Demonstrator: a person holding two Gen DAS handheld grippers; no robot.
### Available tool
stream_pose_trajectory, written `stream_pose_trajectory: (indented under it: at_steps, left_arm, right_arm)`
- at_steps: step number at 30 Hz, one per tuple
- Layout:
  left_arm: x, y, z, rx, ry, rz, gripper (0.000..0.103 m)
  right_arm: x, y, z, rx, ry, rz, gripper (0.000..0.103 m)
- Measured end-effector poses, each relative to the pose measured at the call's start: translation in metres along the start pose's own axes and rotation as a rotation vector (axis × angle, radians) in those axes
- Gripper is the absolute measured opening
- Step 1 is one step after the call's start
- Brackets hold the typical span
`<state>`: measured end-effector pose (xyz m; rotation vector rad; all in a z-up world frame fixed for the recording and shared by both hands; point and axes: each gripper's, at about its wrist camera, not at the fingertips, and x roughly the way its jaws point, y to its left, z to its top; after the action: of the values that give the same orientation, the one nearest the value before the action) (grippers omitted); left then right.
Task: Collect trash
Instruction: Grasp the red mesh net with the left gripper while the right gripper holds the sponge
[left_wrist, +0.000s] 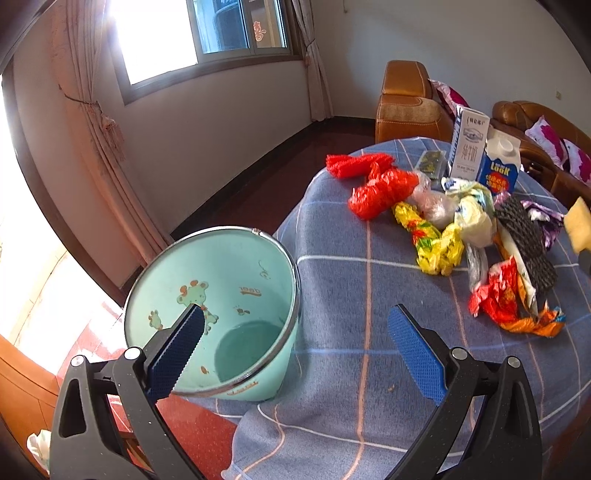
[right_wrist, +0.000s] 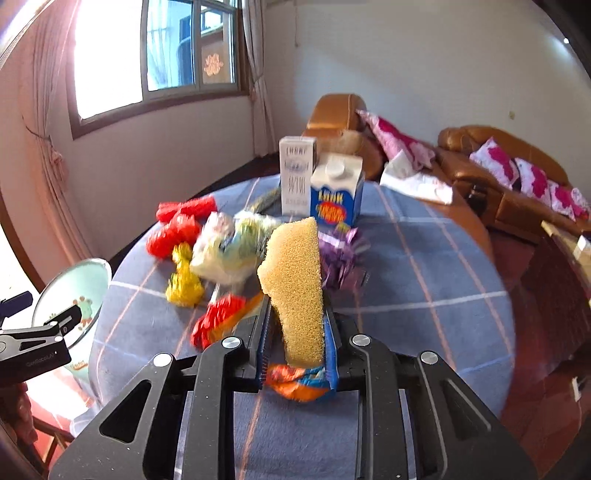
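Covering the table, a blue plaid cloth (left_wrist: 369, 295) carries everything you're working w/. A mint bucket (left_wrist: 229, 280) sits at its left edge, tilted toward you, nothing visible inside. Your left gripper (left_wrist: 295, 339) hangs just above the cloth beside the bucket, fingers spread wide, nothing btwn them. Your right gripper (right_wrist: 295, 332) is pressed onto a yellow sponge (right_wrist: 295, 288), which stands upright above the litter; right view is motion-blurred. At the far edge stand 2 cartons side by side: a white carton (left_wrist: 467, 147) and a blue carton (left_wrist: 498, 166). The trash pile spreads mid-table: red mesh (left_wrist: 380, 192), yellow wrapper (left_wrist: 432, 240), black mesh (left_wrist: 524, 240), red-orange wrapper (left_wrist: 509, 299) nearest you, purple foil (right_wrist: 340, 254) just right of the sponge.
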<state>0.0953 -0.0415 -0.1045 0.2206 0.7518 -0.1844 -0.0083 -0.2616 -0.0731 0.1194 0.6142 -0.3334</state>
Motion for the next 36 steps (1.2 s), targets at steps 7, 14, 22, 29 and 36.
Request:
stream_pose_trajectory:
  at_steps: [7,14,22,29,36]
  left_arm:
    - [0.015,0.005,0.048,0.027,-0.042,-0.029,0.097]
    - [0.062,-0.002,0.115,0.132,-0.088,-0.074,0.097]
    - [0.133,-0.025,0.166,0.221,-0.042,-0.091,0.097]
    - [0.183,-0.055,0.178,0.329,0.024,-0.135,0.097]
    - [0.208,-0.075,0.169,0.398,0.083,-0.164,0.073]
  right_arm:
    - [0.024,-0.006,0.039,-0.022,-0.026,-0.035,0.025]
    - [0.06,-0.002,0.06,-0.056,0.006,-0.011,0.025]
    - [0.111,-0.006,0.077,-0.125,0.1,-0.015,0.025]
    - [0.146,-0.007,0.087,-0.157,0.168,0.052,0.025]
    - [0.176,-0.013,0.097,-0.196,0.241,0.086,0.025]
